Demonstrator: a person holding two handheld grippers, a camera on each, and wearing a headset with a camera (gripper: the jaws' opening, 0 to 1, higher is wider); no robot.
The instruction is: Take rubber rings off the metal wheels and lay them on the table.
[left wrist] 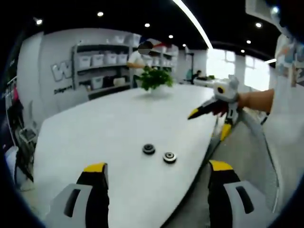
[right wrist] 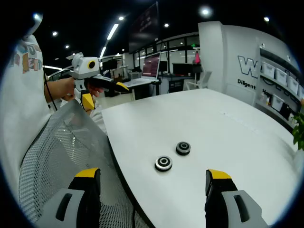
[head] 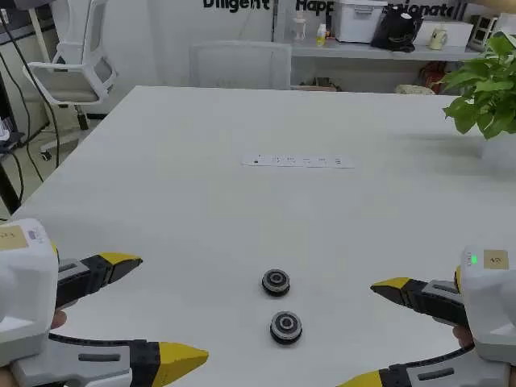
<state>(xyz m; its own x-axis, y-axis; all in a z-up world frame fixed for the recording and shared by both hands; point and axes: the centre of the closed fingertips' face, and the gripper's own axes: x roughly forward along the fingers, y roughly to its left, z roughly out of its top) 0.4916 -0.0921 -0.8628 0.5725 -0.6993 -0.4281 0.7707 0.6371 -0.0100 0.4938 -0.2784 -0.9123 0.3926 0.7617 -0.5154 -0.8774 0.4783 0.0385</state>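
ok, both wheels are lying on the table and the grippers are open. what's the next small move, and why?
Probably ease the left gripper forward over the nearer wheel and close on it. It and the right gripper are both open, short of the wheels, holding nothing. The nearer wheel and the farther wheel lie flat on the table, close together, dark rubber rings seemingly on.

White table (head: pixel 242 210), wheels (head: pixel 276 282) black-ringed with silver hubs, left gripper (head: pixel 165 306) and right gripper (head: pixel 363 333) white with black, yellow-tipped jaws.

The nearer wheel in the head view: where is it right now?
The nearer wheel lies on the white table near its front edge, bottom centre of the head view, just in front of the other wheel.
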